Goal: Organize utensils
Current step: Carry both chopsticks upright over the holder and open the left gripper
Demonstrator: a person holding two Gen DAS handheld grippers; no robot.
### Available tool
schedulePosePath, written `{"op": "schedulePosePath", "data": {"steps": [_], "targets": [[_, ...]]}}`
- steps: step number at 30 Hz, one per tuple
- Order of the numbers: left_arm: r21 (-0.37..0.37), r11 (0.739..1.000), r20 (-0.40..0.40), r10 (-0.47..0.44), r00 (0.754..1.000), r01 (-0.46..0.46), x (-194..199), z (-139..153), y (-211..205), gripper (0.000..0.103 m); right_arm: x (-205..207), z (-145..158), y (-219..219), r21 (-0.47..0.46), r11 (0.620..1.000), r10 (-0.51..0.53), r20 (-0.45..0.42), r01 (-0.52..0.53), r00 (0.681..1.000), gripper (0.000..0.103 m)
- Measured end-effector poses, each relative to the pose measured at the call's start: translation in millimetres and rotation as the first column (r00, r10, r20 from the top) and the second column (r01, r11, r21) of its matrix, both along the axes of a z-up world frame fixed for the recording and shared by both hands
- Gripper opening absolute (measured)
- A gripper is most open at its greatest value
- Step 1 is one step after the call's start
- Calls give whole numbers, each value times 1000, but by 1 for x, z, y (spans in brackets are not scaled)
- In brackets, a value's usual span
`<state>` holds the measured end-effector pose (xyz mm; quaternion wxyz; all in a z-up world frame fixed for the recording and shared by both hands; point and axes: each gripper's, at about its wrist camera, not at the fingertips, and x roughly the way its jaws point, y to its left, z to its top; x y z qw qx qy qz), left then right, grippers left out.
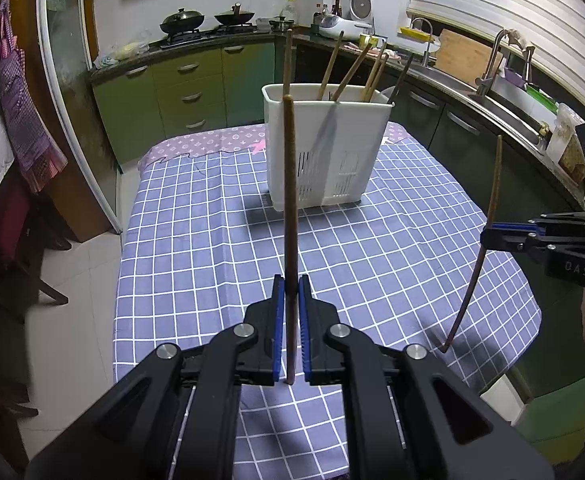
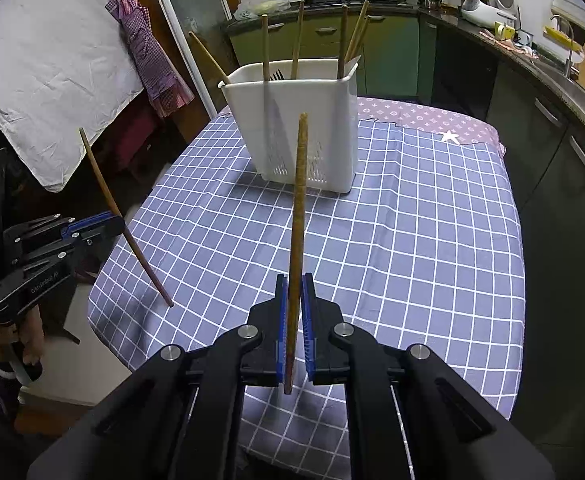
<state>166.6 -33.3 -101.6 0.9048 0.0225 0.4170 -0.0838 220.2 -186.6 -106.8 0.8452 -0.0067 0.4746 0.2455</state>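
A white utensil holder (image 1: 326,148) (image 2: 304,128) stands toward the far end of the table, with several wooden chopsticks leaning in it. My left gripper (image 1: 291,292) is shut on a brown chopstick (image 1: 290,208) that points up toward the holder. My right gripper (image 2: 295,288) is shut on a second brown chopstick (image 2: 298,208), also pointing upward. Each gripper shows in the other's view: the right gripper (image 1: 488,236) at the table's right edge with its chopstick (image 1: 488,216), the left gripper (image 2: 118,224) at the left edge with its chopstick (image 2: 120,216). Both hover above the near part of the table.
The table wears a blue checked cloth (image 1: 372,264) over a purple patterned one (image 1: 212,140). Green kitchen cabinets (image 1: 196,88) and a counter with woks stand behind. A sink (image 1: 512,104) runs along the right. An apron (image 2: 148,52) hangs at left. A person's hand (image 2: 24,344) holds the left gripper.
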Motion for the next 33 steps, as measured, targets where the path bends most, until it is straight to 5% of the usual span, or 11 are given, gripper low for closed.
{"op": "schedulePosePath", "data": {"steps": [26,33], "targets": [[-7,1000,10,-24,1000,24,15,11,-5,7,12,8,6,23,1000,13,29,-14,1000,8],[-32,999,15,-39,999,40,28,31,-7,7,23,38,9,45,999,18,91,-22,996,8]]}}
